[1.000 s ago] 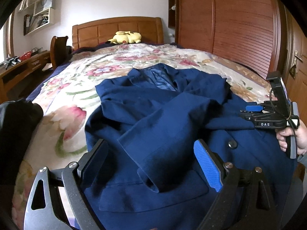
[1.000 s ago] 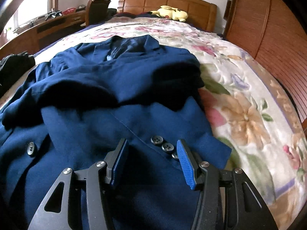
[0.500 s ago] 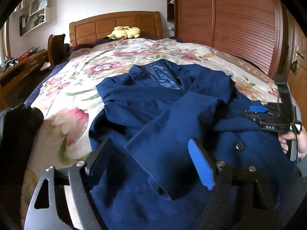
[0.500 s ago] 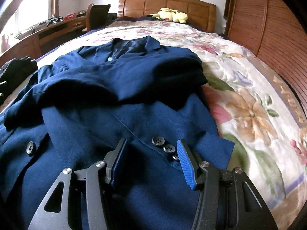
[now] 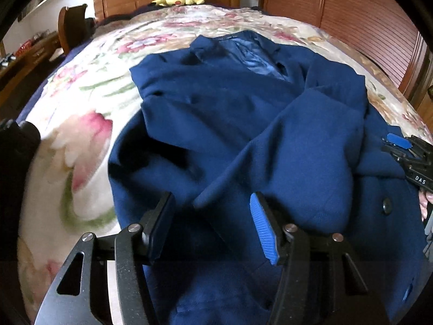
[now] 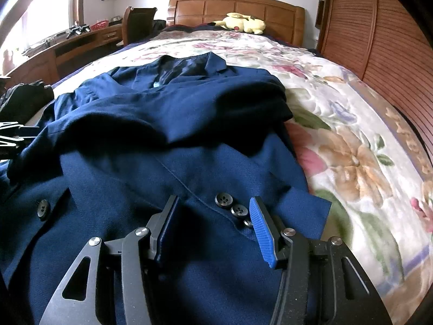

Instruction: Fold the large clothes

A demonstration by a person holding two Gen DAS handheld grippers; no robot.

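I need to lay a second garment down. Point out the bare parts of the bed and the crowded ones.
Bare floral bedspread lies between the blue jacket and the slatted wardrobe, and again between the jacket's collar and the yellow plush toy by the headboard. In the left view a strip borders the jacket's other side. Near the claws, the jacket covers the middle.

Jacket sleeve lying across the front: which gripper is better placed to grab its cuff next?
Left. The left gripper, jaws just closing, straddles the cuff; the right gripper sits over the buttons.
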